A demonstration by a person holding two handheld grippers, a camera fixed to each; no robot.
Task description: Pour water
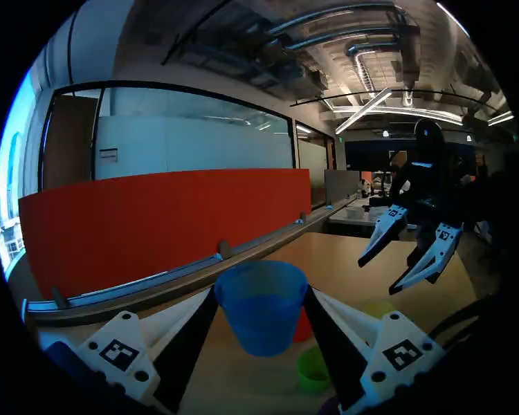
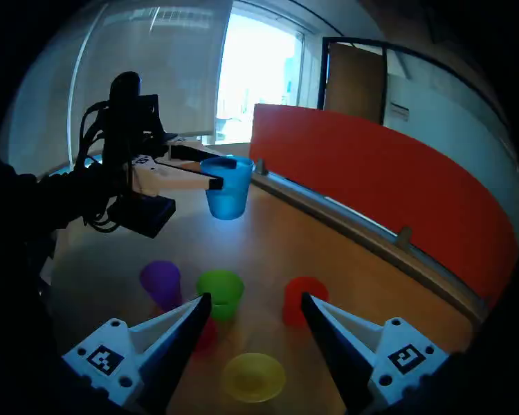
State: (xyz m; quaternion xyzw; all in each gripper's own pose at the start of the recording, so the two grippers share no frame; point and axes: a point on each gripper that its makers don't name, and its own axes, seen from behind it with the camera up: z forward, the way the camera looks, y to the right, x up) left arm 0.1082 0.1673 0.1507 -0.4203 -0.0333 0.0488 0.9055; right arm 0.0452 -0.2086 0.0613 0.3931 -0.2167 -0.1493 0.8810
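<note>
Gripping a translucent blue plastic cup point(image 1: 261, 315) between both of its fingers, the left gripper point(image 1: 261, 296) holds the vessel upright, lifted clear of the light wooden tabletop point(image 1: 349, 252). The white fingers press on opposite sides of the cup just below its rim. The cup's lower part looks a deeper blue than its rim, though whether it holds water cannot be told.

In the right gripper view the same cup hangs in the air at the far side of the table, beyond a loose cluster of smaller cups standing on the wood. A green plastic cup point(image 2: 220, 290) sits just past the tip of the right gripper's point(image 2: 255, 299) left finger, with a purple plastic cup point(image 2: 161, 282) beside it. A red-orange plastic cup point(image 2: 304, 294) stands next to the tip of the other finger, and a shallow yellow plastic cup point(image 2: 254, 377) lies nearest, between the two fingers.

The right gripper's fingers are spread wide with nothing between them, poised above the cups. Along the table's far edge runs a long orange-red partition panel point(image 2: 384, 173) on a grey rail point(image 2: 342, 221), with a bright window point(image 2: 259, 69) behind it and strip lights point(image 1: 363, 111) on the exposed ceiling.
</note>
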